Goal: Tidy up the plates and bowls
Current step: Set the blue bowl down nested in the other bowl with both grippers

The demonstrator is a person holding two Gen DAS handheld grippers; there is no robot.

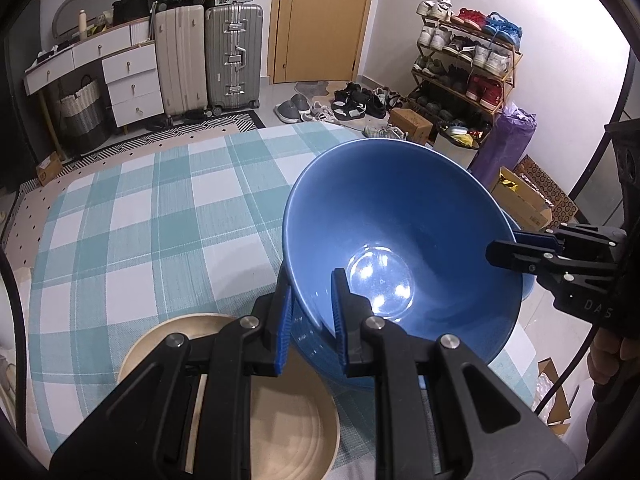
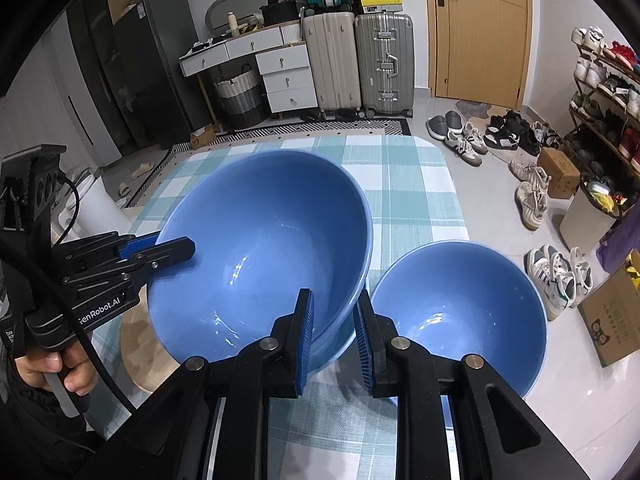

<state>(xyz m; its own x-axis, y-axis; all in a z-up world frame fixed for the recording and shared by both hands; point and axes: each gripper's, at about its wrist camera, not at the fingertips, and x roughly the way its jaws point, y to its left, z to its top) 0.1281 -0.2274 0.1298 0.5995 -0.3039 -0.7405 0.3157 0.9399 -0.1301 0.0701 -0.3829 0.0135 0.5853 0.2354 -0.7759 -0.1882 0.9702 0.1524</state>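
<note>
A large blue bowl point(image 1: 400, 232) is held tilted above the checked tablecloth; it also shows in the right wrist view point(image 2: 260, 240). My left gripper point(image 1: 312, 320) is shut on its near rim, one finger inside and one outside. My right gripper point(image 2: 334, 340) is shut on the opposite rim, seen from the left wrist view point(image 1: 516, 256). A smaller blue bowl point(image 2: 460, 312) stands on the table just right of the large one. A beige plate point(image 1: 280, 420) lies under the left gripper.
The table carries a teal-and-white checked cloth point(image 1: 160, 220). Behind it stand suitcases point(image 1: 234, 56), a white drawer unit point(image 1: 128, 84), a door and a shoe rack point(image 1: 464, 64). Shoes and cardboard boxes point(image 2: 612, 320) lie on the floor right of the table.
</note>
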